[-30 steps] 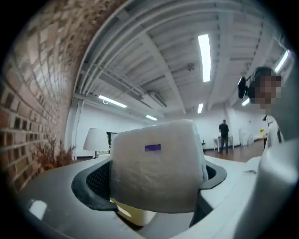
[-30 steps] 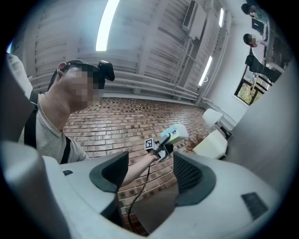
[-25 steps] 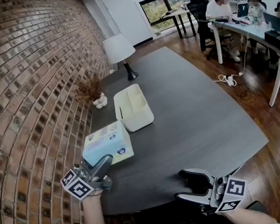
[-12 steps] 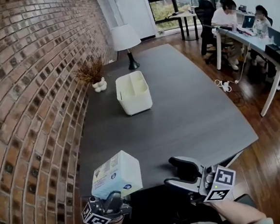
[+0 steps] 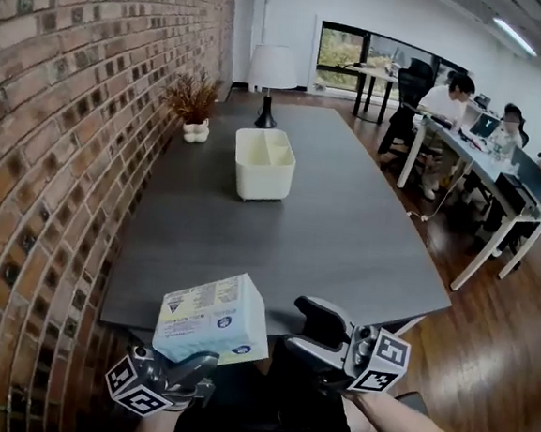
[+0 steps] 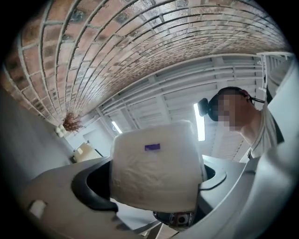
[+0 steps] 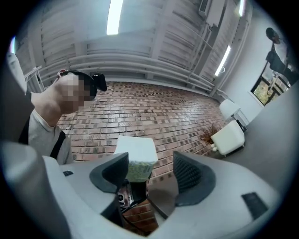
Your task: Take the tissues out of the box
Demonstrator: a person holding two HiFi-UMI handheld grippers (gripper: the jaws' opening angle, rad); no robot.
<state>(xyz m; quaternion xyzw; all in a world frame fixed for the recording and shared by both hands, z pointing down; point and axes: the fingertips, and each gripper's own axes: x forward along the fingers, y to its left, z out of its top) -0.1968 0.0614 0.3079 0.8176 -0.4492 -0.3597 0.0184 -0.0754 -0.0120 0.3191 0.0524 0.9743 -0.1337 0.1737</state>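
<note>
moved: pack (image 5: 213,316), a second ago on the table just beside the caddy, is now lifted off the table and sits at its near edge, close to the person.
left tongs (image 6: 152,186): pinching the pack, jaws wide, pads pressed into its soft wrap on both sides. the pack stands above the jaws, with its printed label face showing in the head view.
right tongs (image 7: 149,175): jaws spread, nothing between them. they are just right of the left tongs and apart from the pack.
table (image 5: 344,236): dark, ahead of both tongs.
caddy (image 5: 264,163): white, divided, on the table well ahead of the tongs.
lamp (image 5: 271,74), dried plant (image 5: 193,95): beyond the caddy, at the far end.
brick wall (image 5: 60,145): left of the left tongs.
people: seated at desks, far ahead to the right.
</note>
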